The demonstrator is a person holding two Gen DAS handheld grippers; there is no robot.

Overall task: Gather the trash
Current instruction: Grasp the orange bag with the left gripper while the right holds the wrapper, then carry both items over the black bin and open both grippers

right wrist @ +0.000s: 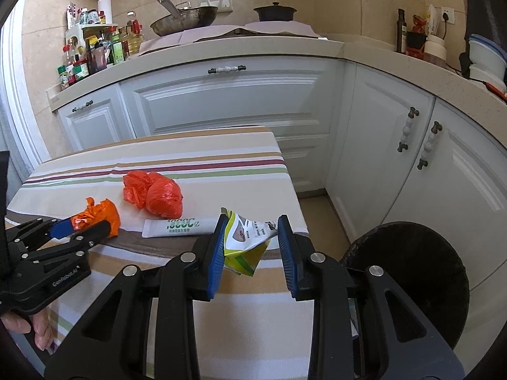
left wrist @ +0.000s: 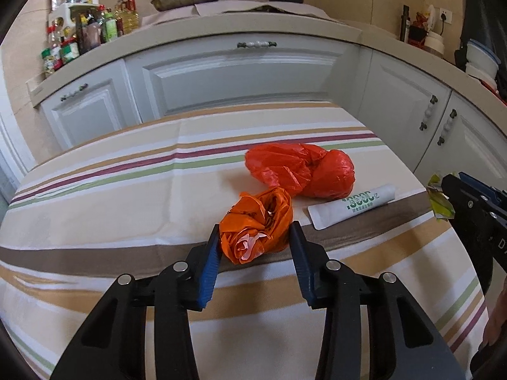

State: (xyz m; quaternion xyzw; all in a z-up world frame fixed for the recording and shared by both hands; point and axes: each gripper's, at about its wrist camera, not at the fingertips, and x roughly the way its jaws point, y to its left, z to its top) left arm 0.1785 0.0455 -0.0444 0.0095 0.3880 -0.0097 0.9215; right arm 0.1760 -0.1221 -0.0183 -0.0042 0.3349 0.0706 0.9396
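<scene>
A crumpled orange plastic bag (left wrist: 253,212) lies on the striped tablecloth (left wrist: 126,190), and my left gripper (left wrist: 256,234) is shut on it, a blue pad pressing each side. The same grip shows at the left of the right wrist view, left gripper (right wrist: 92,226) on the orange bag (right wrist: 104,212). My right gripper (right wrist: 252,221) is shut on a crumpled yellow-green and white wrapper (right wrist: 244,243), held above the table's near right corner. A red plastic bag (left wrist: 304,171) and a white tube (left wrist: 351,205) lie loose behind the orange bag.
A dark round container (right wrist: 412,281) stands on the floor right of the table. White cabinets (right wrist: 228,101) run behind and to the right, under a counter with a pan (right wrist: 183,20), a pot (right wrist: 274,12) and several bottles (right wrist: 92,50). A hand (right wrist: 28,326) holds the left gripper.
</scene>
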